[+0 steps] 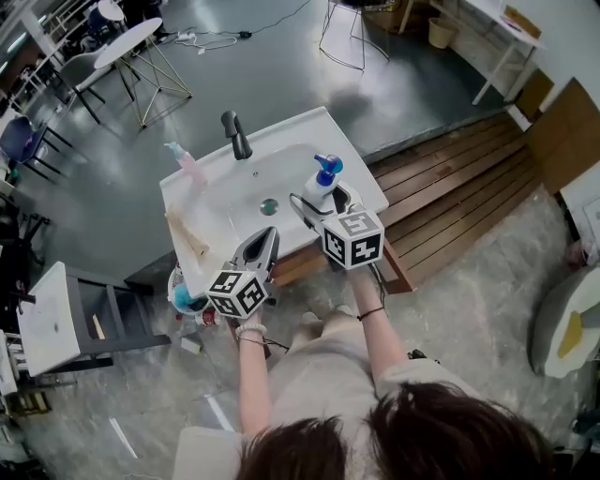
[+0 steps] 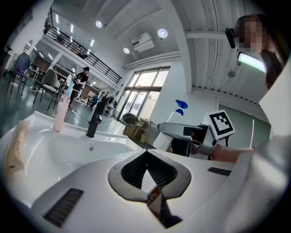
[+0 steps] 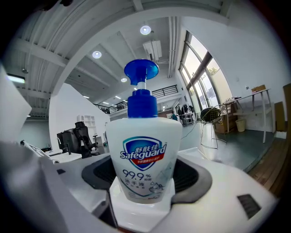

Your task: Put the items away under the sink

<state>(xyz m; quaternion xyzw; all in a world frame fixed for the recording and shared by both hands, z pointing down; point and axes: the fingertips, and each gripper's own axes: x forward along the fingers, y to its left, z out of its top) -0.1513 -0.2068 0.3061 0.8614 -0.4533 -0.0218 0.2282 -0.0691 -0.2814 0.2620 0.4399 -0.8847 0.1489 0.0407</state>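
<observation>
White left gripper (image 2: 146,154): jaws closed tip to tip, nothing between them; lower centre of the head view, by the sink's front rim.
Right gripper (image 3: 145,184): jaws clamped on the soap bottle's lower body.
Soap bottle (image 1: 322,185): white, blue pump, upright, at the sink's right rim, frame centre.
Sink (image 1: 281,155): white basin.
Tap (image 1: 236,134): black, back rim.
Pink bottle (image 1: 190,167): back-left corner.

Large open hall, likely office or lab with mock bathroom corner. Freestanding white washbasin (image 1: 281,131) beside raw wooden platform (image 1: 450,178), bare grey concrete floor (image 1: 262,66) around. Far left: round table (image 1: 127,42), chairs (image 1: 19,136). Far right: white desk (image 1: 497,28). Loose cables (image 1: 216,39) on floor. Left gripper view: mezzanine railing (image 2: 72,41), tall windows (image 2: 141,91), ceiling spotlights (image 2: 163,32), air-conditioner (image 2: 142,42).
</observation>
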